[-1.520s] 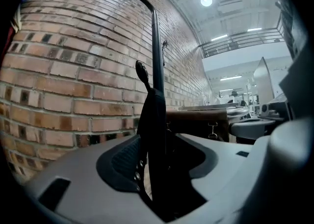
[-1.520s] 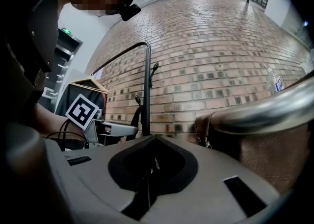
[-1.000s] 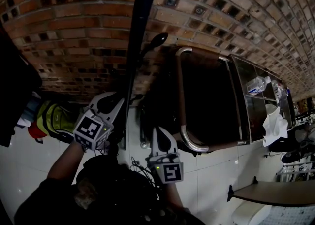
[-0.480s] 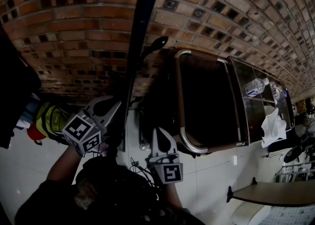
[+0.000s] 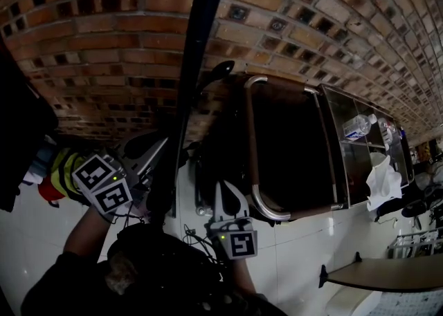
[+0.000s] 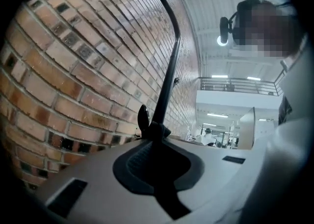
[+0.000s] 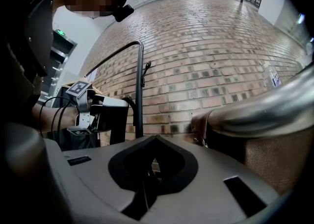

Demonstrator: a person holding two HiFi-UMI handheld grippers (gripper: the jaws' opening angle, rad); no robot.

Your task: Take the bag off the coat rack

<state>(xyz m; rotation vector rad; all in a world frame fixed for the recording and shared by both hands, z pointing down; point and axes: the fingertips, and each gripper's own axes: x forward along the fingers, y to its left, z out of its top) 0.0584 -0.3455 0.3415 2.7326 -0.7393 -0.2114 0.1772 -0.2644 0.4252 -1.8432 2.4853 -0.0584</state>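
Left gripper [image 5: 159, 149] rolled, risen beside coat rack [image 5: 197, 66]; fingers together. Right gripper [image 5: 228, 191] level, fingers together.

We see the black coat rack pole [image 5: 197, 66] upright against the brick wall [image 5: 104, 45] above the white tiled floor [image 5: 304, 238]. Beside it, a shelf unit [image 5: 346, 169] carries a bottle [image 5: 356, 126].

Large hall: brick wall [image 5: 104, 45], mezzanine railing [image 6: 240, 86]
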